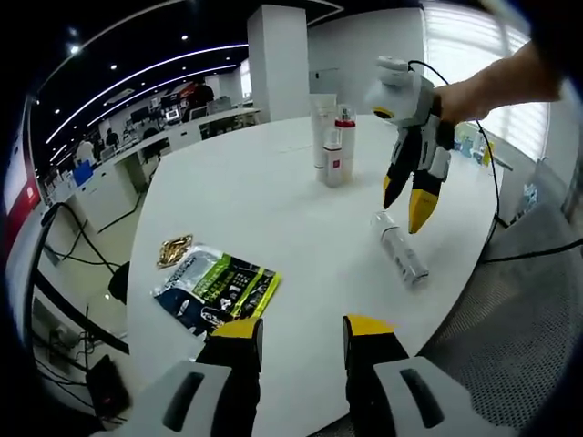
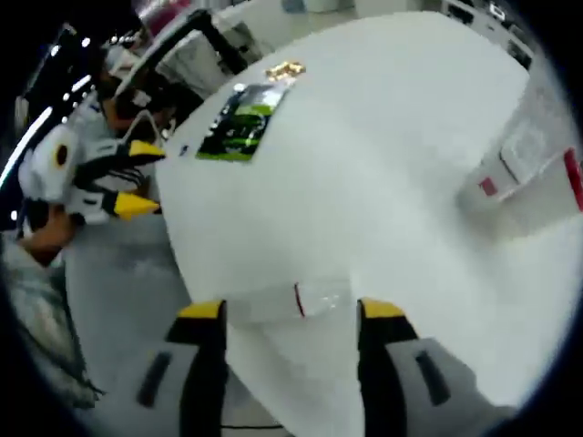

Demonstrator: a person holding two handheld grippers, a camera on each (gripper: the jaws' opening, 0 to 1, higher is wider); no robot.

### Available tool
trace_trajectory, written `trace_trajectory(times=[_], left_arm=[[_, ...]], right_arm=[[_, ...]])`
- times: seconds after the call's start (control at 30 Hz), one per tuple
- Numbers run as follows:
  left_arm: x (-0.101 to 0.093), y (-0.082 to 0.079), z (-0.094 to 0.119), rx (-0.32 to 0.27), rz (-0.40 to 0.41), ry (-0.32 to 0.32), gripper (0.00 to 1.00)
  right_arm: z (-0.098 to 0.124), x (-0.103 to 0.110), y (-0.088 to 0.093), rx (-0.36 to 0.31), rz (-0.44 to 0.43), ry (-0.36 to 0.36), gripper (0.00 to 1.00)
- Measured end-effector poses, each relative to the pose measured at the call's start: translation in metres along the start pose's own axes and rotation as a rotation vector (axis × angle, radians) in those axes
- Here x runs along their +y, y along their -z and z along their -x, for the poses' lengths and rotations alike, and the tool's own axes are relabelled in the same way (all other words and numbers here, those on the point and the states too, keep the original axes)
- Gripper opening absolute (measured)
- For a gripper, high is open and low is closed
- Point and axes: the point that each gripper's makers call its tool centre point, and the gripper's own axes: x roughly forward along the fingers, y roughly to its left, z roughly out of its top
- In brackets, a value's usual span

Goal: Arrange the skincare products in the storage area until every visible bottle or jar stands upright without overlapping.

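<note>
The clear cylindrical bottle [image 1: 402, 247] lies flat on the round white table [image 1: 273, 200], near the edge closest to the person, so its long axis is horizontal instead of upright. In the left gripper view it runs from its cap end, nearest the standing products, down toward the table edge. In the right gripper view the same bottle [image 2: 301, 299] lies crosswise between that gripper's jaws, with a thin red line across it; any label text is too blurred to read.

Farther in from the lying bottle, toward the table's middle, a tall white tube [image 1: 322, 127] and a smaller white bottle with a red cap and red label block [image 1: 339, 150] stand upright, just beside each other. Their writing cannot be read.

The right gripper [image 1: 406, 202], white with black-and-yellow jaws and held by a hand [image 1: 492, 84], hangs directly over the lying bottle with its jaws spread, tips pointing down at the cap end, not yet closed on it.

The left gripper [image 1: 302, 335] hovers at the table edge well apart from the lying bottle, jaws spread and holding nothing. Between it and the standing products lies a flat blue, green and white printed pouch [image 1: 217, 289], with a small gold-coloured packet [image 1: 173, 249] touching its far corner; the pouch's print is not legible
</note>
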Motion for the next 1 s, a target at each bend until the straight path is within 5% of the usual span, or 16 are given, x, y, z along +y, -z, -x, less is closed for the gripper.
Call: trace_trajectory(times=[0.27, 0.53, 0.8, 1.0], left_arm=[[-0.001, 0.002, 0.000, 0.010, -0.009, 0.004, 0.35], [0.000, 0.002, -0.001, 0.007, -0.002, 0.004, 0.35], [0.000, 0.003, -0.001, 0.009, -0.001, 0.005, 0.35], [0.000, 0.002, -0.002, 0.008, -0.002, 0.007, 0.35]], right_arm=[[-0.020, 0.014, 0.005, 0.028, -0.034, -0.027, 0.54], [-0.034, 0.018, -0.006, 0.027, 0.082, 0.028, 0.51], [-0.041, 0.011, -0.002, 0.085, 0.264, 0.114, 0.39], [-0.042, 0.006, 0.005, 0.106, 0.312, 0.154, 0.32]])
